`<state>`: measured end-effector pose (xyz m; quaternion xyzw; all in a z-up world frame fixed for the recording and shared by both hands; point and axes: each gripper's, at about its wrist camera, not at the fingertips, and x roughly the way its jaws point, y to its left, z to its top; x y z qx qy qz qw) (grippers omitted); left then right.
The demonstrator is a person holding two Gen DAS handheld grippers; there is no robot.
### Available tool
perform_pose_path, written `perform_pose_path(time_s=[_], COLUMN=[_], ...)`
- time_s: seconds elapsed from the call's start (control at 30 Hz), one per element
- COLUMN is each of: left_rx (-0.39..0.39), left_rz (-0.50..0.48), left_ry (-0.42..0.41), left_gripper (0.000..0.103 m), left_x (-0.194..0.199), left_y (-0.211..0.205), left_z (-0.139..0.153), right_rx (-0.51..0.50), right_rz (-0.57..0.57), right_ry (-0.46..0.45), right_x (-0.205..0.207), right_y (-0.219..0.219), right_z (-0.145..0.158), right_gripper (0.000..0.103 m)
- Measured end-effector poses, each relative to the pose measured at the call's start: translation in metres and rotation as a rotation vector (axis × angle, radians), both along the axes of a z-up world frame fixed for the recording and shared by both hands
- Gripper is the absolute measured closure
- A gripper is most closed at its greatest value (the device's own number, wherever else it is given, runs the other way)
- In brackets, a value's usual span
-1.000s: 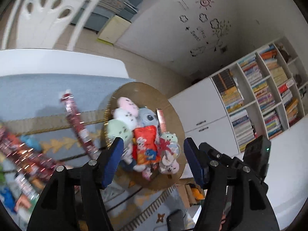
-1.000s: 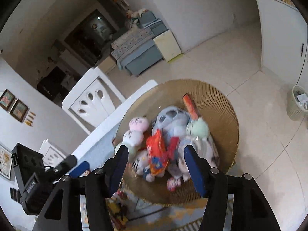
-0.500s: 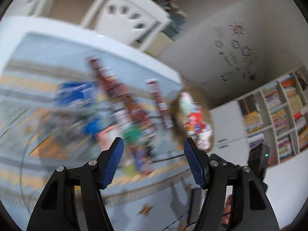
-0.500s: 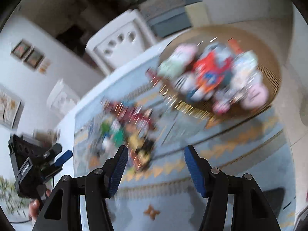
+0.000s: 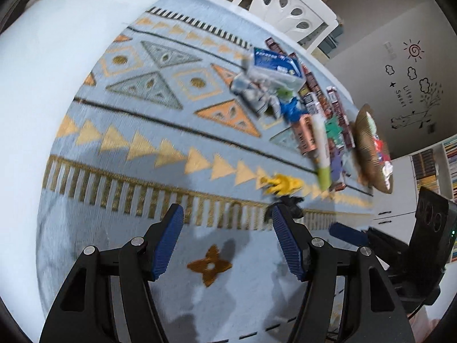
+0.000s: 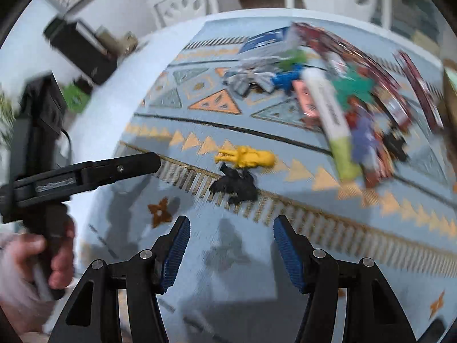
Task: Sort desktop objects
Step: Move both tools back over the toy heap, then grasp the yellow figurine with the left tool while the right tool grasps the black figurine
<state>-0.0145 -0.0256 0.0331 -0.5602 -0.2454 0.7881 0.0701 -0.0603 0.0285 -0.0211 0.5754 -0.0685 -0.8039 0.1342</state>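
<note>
Both wrist views are evenly and fairly brightly lit from overhead, with no harsh glare; the white table (image 5: 42, 65) washes out slightly. Soft grey shadows fall on the patterned cloth (image 5: 160, 131) just ahead of the blue finger pads (image 5: 167, 243). Motion blur smears the pile of small items (image 6: 342, 100) in the right wrist view (the left is only a little sharper), and the yellow toy (image 6: 245, 157) stays readable. Fisheye distortion bends the table edge and chairs, and dark vignetting rings each corner
</note>
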Motion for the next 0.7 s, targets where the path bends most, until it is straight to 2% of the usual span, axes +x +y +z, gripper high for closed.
perform_pose_path(time_s=[0.17, 0.23, 0.27, 0.33, 0.37, 0.4, 0.5, 0.7], left_rx=[-0.035, -0.036, -0.037, -0.043, -0.045, -0.047, -0.056, -0.080], left_rz=[-0.017, -0.020, -0.022, -0.030, -0.035, -0.042, -0.074, -0.171], left_ry=[0.004, 0.005, 0.002, 0.000, 0.002, 0.003, 0.011, 0.032], left_gripper=[0.040, 0.040, 0.040, 0.040, 0.040, 0.040, 0.040, 0.040], left_x=[0.001, 0.002, 0.002, 0.002, 0.002, 0.002, -0.003, -0.017], left_y=[0.002, 0.004, 0.004, 0.006, 0.007, 0.009, 0.018, 0.043], left_z=[-0.003, -0.003, -0.004, -0.005, -0.005, -0.005, -0.004, -0.002], right_rx=[0.064, 0.085, 0.102, 0.117, 0.147, 0.157, 0.099, 0.077], right_rz=[0.013, 0.047, 0.066, 0.131, 0.154, 0.168, 0.126, 0.005], right_ry=[0.018, 0.013, 0.038, 0.075, 0.098, 0.110, 0.094, 0.081], right_x=[-0.020, -0.027, -0.024, -0.020, -0.017, -0.013, -0.006, 0.023], right_y=[-0.008, -0.011, -0.012, -0.020, -0.023, -0.024, -0.012, 0.029], right_z=[-0.018, -0.024, -0.024, -0.023, -0.023, -0.023, -0.021, -0.010], right_gripper=[0.043, 0.043, 0.043, 0.054, 0.067, 0.073, 0.073, 0.073])
